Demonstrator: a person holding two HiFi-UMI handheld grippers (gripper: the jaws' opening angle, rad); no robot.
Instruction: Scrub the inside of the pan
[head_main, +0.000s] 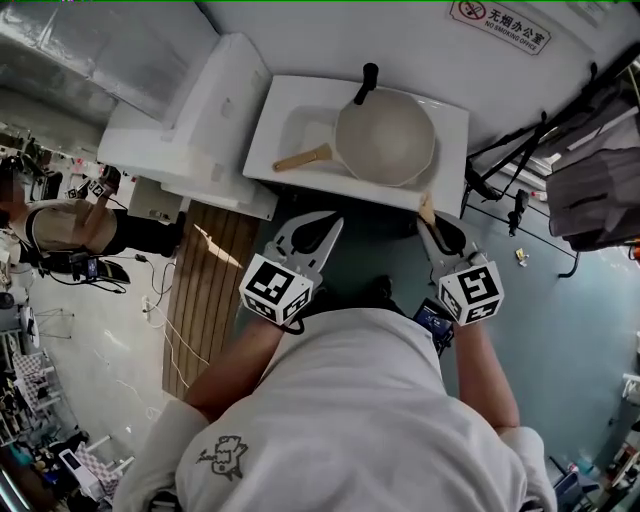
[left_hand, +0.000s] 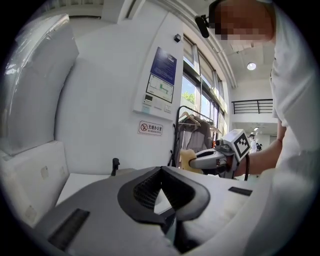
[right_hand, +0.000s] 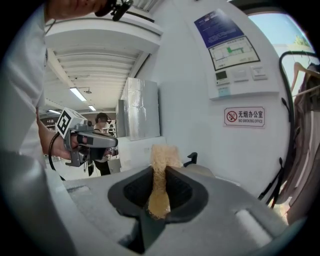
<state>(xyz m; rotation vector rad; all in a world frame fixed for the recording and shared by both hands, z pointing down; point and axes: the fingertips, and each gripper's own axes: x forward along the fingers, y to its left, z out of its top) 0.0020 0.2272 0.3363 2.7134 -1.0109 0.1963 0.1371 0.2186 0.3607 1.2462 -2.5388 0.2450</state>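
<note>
A cream pan (head_main: 385, 135) with a wooden handle (head_main: 300, 158) lies in a white basin (head_main: 455, 135) against the wall. My left gripper (head_main: 322, 226) hangs just in front of the basin's near edge; in the left gripper view my left gripper (left_hand: 161, 171) is shut with nothing between its jaws. My right gripper (head_main: 432, 215) is at the basin's front right corner, shut on a tan sponge (head_main: 427, 208). The right gripper view shows that sponge (right_hand: 161, 152) pinched upright and sticking out past the fingertips. Both grippers are short of the pan.
A black faucet knob (head_main: 368, 82) stands behind the pan. White foam blocks (head_main: 200, 110) sit left of the basin. A wooden floor strip (head_main: 205, 290) runs below them. A person (head_main: 70, 225) is at far left, and a black rack with clothes (head_main: 590, 190) at right.
</note>
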